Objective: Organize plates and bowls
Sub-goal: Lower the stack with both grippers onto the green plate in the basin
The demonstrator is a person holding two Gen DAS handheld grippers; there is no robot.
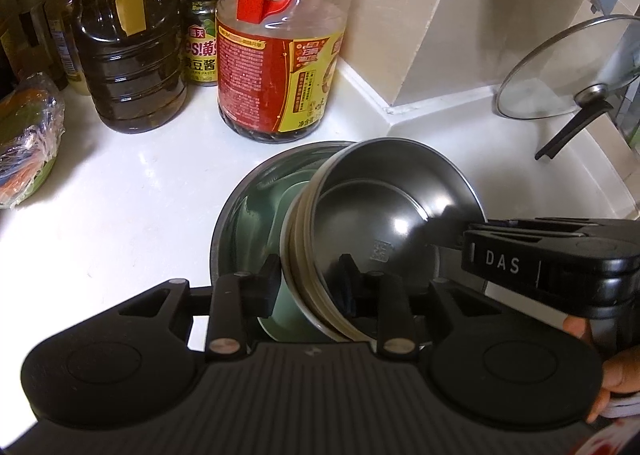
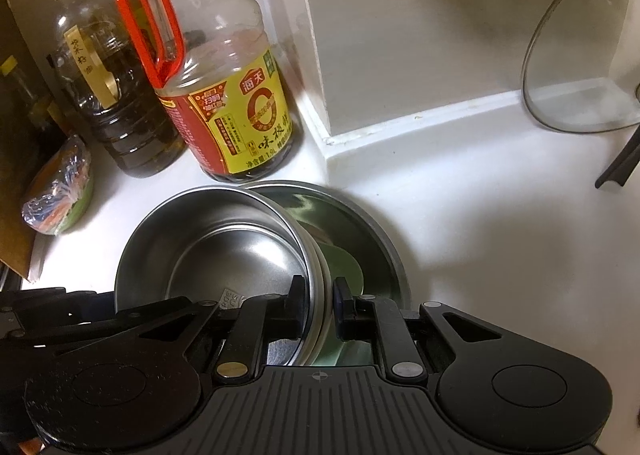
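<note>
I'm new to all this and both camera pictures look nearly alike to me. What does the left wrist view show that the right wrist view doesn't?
Only the left wrist view shows a green-lidded sauce jar between the bottles, the whole glass pot lid, and the person's hand.

Only the right wrist view shows the soy sauce bottle's front label and the right gripper pinching the small steel bowl's rim.

Both show the small steel bowl tilted inside a larger steel bowl, the oil bottle and the white counter.
</note>
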